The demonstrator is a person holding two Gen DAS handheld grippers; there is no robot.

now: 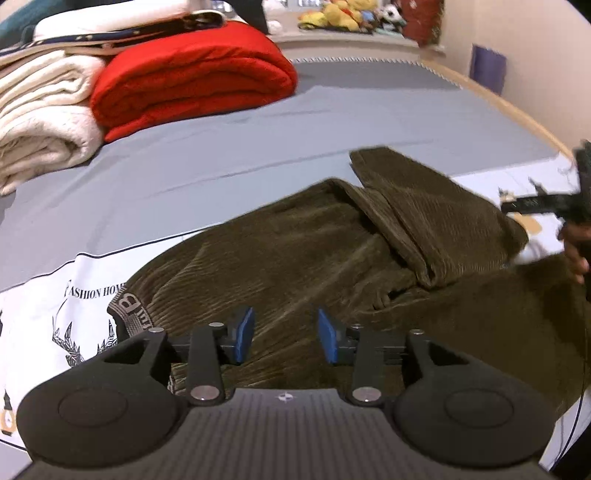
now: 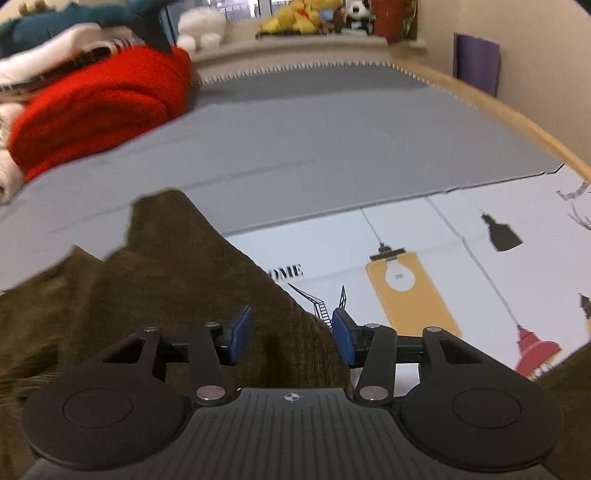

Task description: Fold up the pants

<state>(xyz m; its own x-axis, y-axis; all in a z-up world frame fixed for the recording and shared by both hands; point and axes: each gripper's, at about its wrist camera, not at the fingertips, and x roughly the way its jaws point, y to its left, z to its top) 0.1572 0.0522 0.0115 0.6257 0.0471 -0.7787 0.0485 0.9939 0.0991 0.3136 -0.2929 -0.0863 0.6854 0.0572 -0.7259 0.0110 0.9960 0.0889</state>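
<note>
Olive-brown corduroy pants lie crumpled on the bed, with one leg end folded up at the far right. My left gripper is open and empty, just above the middle of the pants. My right gripper is open, its jaws either side of the pants' right edge; I cannot tell if the pads touch the cloth. The right gripper also shows in the left wrist view, blurred, at the pants' right end.
A grey sheet covers the bed, with a white printed cloth under the pants. A folded red blanket and cream blankets are stacked at the far left. Plush toys sit on the headboard shelf.
</note>
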